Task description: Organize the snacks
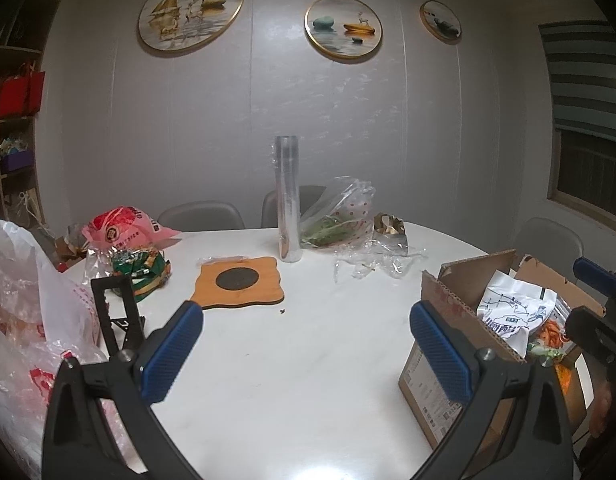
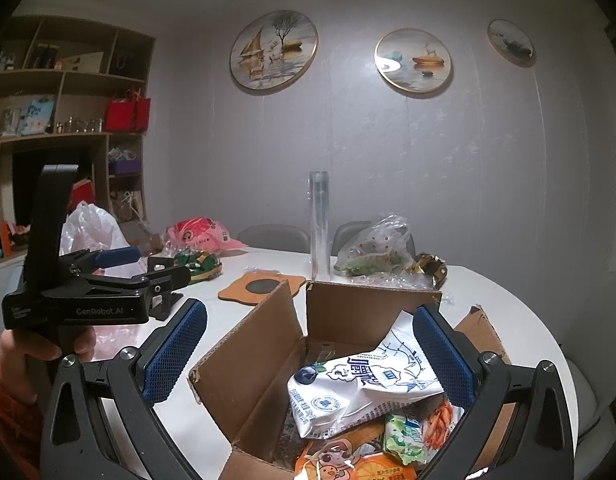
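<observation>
An open cardboard box (image 2: 251, 356) (image 1: 448, 300) stands on the white table, at the right in the left wrist view. Inside lie a white snack packet (image 2: 356, 388) (image 1: 512, 312), an orange packet (image 2: 340, 460) and a green one (image 2: 404, 436). My right gripper (image 2: 310, 356) hovers open over the box with nothing between its blue pads. My left gripper (image 1: 308, 352) is open above bare tabletop left of the box; it also shows at the left in the right wrist view as the left gripper (image 2: 147, 266). A green snack bag (image 1: 141, 270) and a pink bag (image 1: 123, 228) lie at the far left.
A wooden trivet (image 1: 239, 282), a tall clear cup stack (image 1: 287, 200), a plastic bag of greens (image 1: 336, 216), a gold wrapper (image 1: 390, 228) and crumpled film (image 1: 372, 264) sit further back. White plastic bags (image 1: 23, 300) and a black stand (image 1: 117, 312) crowd the left edge. Chairs stand behind.
</observation>
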### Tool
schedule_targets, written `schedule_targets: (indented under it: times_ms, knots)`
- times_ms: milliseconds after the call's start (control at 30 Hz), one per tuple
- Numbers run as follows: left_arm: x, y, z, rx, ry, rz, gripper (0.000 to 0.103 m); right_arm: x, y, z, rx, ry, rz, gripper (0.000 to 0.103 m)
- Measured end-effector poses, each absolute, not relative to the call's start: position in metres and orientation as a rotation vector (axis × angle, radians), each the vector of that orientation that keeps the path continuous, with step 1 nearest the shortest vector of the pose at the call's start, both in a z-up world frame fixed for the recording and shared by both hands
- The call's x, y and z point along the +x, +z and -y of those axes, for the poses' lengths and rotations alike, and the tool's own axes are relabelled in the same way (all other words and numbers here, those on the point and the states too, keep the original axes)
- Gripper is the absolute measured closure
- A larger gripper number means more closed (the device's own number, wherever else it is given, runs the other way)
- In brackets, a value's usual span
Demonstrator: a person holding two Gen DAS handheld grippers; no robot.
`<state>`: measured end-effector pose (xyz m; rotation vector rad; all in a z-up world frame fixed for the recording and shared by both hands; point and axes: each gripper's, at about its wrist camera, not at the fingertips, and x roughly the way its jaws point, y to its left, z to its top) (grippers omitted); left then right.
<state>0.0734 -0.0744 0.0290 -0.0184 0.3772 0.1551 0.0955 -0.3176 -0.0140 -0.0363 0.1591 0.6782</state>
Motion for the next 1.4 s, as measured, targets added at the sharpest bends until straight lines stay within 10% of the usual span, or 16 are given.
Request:
schedule_targets:
  times_ms: [1400]
  knots:
    - [0.0723,0.0317,0.0697,-0.017,0.161,-0.372,0.001,0.0936,-0.016,0.3102,-0.041,0.664,-0.162,0.0]
